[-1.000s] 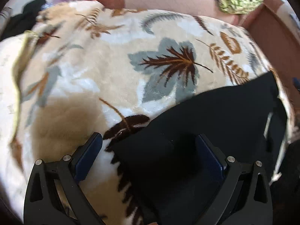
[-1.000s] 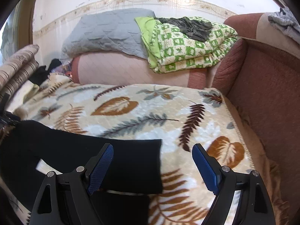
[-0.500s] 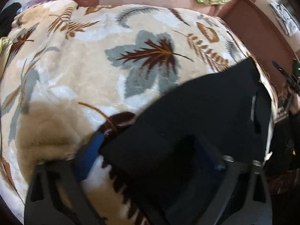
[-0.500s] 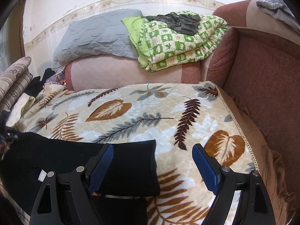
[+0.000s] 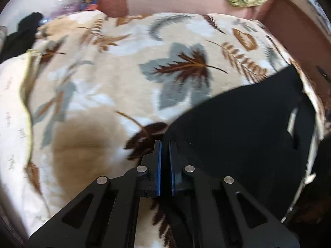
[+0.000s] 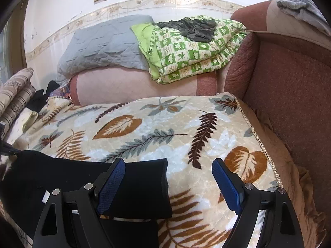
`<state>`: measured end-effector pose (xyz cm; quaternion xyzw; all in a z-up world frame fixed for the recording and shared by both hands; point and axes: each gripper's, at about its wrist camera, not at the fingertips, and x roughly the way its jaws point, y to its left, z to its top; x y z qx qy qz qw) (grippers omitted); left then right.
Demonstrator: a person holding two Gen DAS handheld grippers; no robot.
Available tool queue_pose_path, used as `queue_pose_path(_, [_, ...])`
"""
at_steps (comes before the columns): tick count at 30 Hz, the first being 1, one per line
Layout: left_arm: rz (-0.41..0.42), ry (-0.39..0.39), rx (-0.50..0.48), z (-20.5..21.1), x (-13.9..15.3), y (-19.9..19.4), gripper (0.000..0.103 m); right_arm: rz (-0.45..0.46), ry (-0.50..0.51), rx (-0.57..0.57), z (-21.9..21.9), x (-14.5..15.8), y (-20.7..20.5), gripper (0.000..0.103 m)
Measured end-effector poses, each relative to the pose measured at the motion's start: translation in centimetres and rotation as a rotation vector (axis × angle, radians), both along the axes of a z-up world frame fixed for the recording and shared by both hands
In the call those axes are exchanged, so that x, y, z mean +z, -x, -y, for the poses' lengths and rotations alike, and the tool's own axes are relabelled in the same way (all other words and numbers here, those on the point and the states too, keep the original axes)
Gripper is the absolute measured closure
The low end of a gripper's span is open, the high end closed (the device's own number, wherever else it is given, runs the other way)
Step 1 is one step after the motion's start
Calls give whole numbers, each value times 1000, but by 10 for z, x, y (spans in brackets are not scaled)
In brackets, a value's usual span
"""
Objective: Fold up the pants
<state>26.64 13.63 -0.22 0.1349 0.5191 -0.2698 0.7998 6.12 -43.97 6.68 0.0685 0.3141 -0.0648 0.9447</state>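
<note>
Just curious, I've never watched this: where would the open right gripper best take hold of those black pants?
Probably the hem end of the pants, coming from above. That edge lies flat on the leaf blanket between the open right gripper fingers.

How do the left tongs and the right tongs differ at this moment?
The left tongs are shut, pinching an edge of the black pants; the right tongs stand wide open and grip nothing. The left tongs sit at the pants' corner over the leaf blanket, while the right tongs straddle the pants' other end, one finger above the cloth. Both have blue pads on black arms.
</note>
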Motion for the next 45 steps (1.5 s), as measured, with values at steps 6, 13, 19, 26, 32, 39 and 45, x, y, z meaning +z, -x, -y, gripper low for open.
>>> queue_pose_path(6, [90, -81, -6, 14, 21, 20, 99, 36, 2, -5, 25, -3, -12, 19])
queue_pose_path(13, [208, -132, -8, 36, 59, 51, 99, -24, -225, 118, 60, -34, -38, 29])
queue_pose_path(19, [239, -138, 100, 40, 61, 60, 99, -63, -232, 295, 47, -56, -65, 52])
queue_pose_path(26, [250, -133, 199, 41, 59, 68, 99, -173, -312, 366, 56, -100, -96, 56])
queue_pose_path(32, [233, -81, 296, 29, 62, 62, 99, -193, -371, 434, 58, -112, -110, 71])
queue_pose_path(39, [250, -90, 334, 25, 60, 66, 99, -112, -240, 501, 40, -82, -98, 98])
queue_pose_path(45, [313, -86, 343, 18, 79, 82, 99, -7, -90, 497, 26, -44, -75, 98])
